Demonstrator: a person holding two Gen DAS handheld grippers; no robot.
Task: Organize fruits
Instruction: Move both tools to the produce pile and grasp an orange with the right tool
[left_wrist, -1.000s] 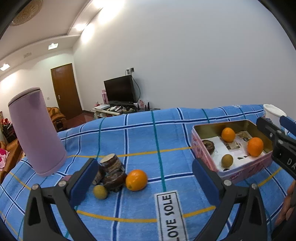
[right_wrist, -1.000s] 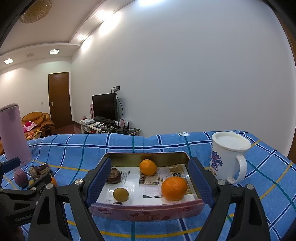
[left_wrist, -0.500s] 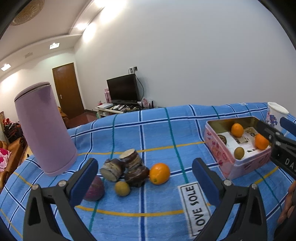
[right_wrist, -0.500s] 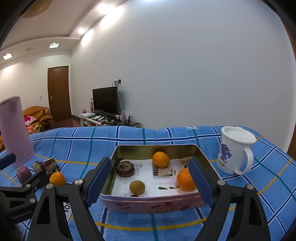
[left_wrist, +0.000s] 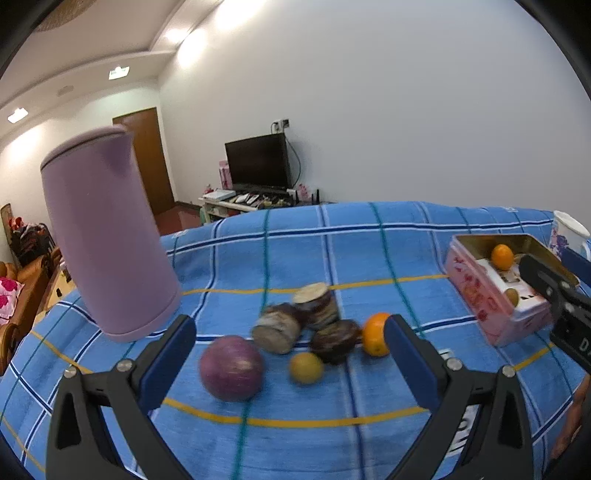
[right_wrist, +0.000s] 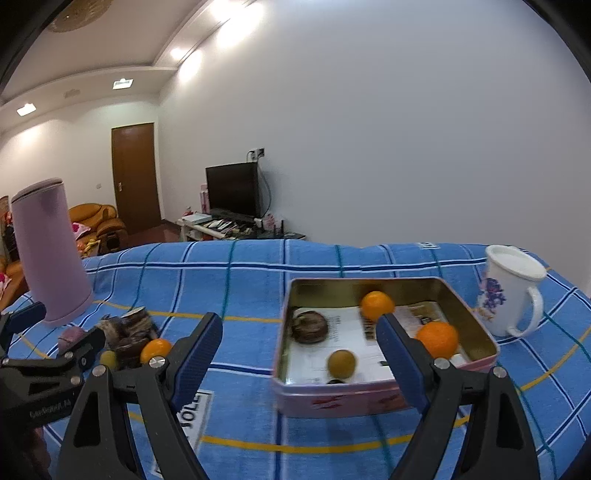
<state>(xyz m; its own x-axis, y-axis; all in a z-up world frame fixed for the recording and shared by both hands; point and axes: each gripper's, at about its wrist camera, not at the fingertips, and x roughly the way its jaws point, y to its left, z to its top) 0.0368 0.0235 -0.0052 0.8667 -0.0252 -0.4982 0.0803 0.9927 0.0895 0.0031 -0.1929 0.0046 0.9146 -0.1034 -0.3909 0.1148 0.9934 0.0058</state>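
The tin (right_wrist: 476, 325) sits on the right of the desk (left_wrist: 332, 236), which is covered in a blue checked cloth. It already holds two oranges (right_wrist: 376, 304), a small yellow-green fruit (right_wrist: 342, 362) and a dark round one (right_wrist: 309, 326), so part of the sorting looks done.

Left of the tin, a loose pile is still out on the cloth: a purple fruit (left_wrist: 231, 367), a small yellow fruit (left_wrist: 306, 367), an orange (left_wrist: 373, 334) and three dark brown pieces (left_wrist: 317, 326) bunched together. These look like what is left to move.

The left claw (left_wrist: 288, 354) is spread wide and empty, and frames the pile from the near side without touching it. The right claw (right_wrist: 299, 350) is also spread and empty, with the near left corner of the tin between its fingers.

A lilac jug (left_wrist: 107, 236) stands at the far left, and a white mug (right_wrist: 511, 291) just right of the tin.
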